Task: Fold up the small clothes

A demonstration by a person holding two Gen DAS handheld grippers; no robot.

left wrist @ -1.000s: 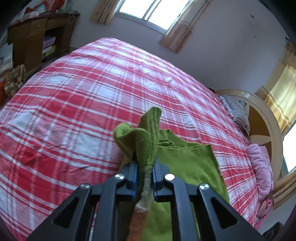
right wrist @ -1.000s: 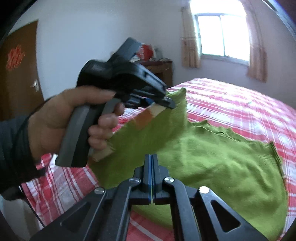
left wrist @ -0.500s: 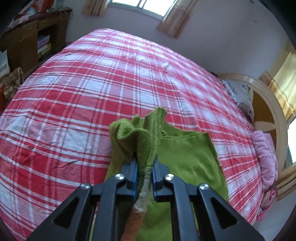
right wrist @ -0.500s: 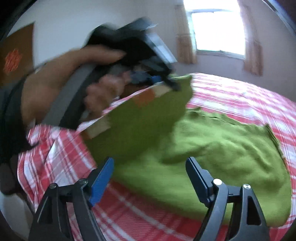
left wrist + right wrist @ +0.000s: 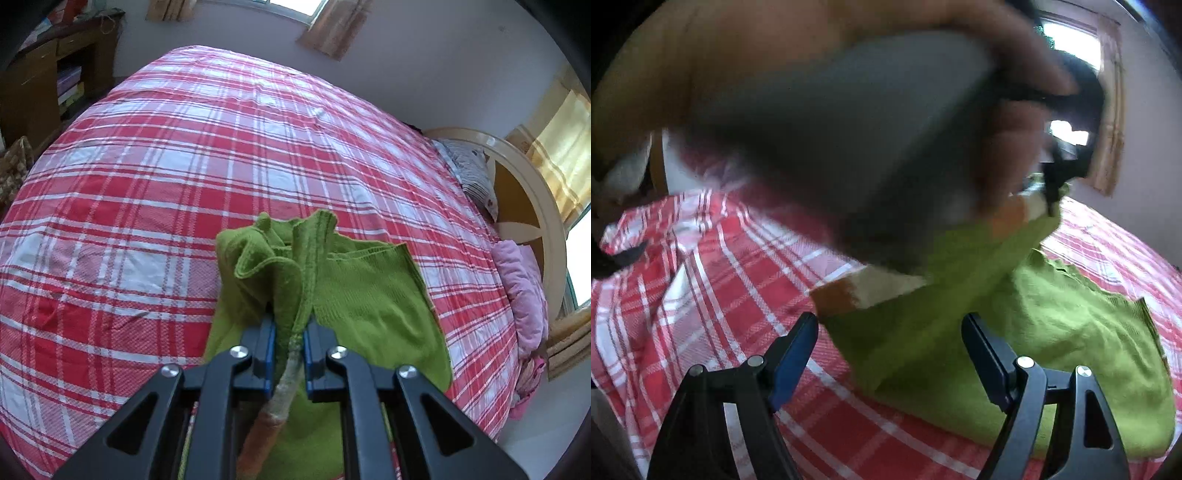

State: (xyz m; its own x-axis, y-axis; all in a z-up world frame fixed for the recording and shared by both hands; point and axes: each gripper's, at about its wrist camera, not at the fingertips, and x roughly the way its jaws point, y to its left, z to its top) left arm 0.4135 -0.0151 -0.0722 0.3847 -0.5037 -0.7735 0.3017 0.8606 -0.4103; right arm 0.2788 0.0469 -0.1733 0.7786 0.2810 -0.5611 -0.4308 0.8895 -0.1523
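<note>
A green knit garment [image 5: 369, 295] with an orange and white hem band lies partly on the red plaid bed [image 5: 184, 166]. My left gripper [image 5: 290, 332] is shut on its bunched edge and holds that edge raised. In the right wrist view the garment [image 5: 1071, 332] spreads to the right, and its hem band [image 5: 849, 291] hangs from the left gripper, which shows blurred with the hand across the top. My right gripper [image 5: 890, 343] is open and empty, its jaws wide apart on either side of the hanging corner.
A curved wooden headboard [image 5: 535, 206] with pillows [image 5: 476, 177] and pink cloth [image 5: 524, 291] stands at the right. A dark wooden cabinet [image 5: 44, 81] stands at the far left. Windows with curtains [image 5: 1108, 110] line the wall.
My right gripper has opened from shut and moved in under the raised hem. My left gripper has kept its hold and moved close in front of the right camera.
</note>
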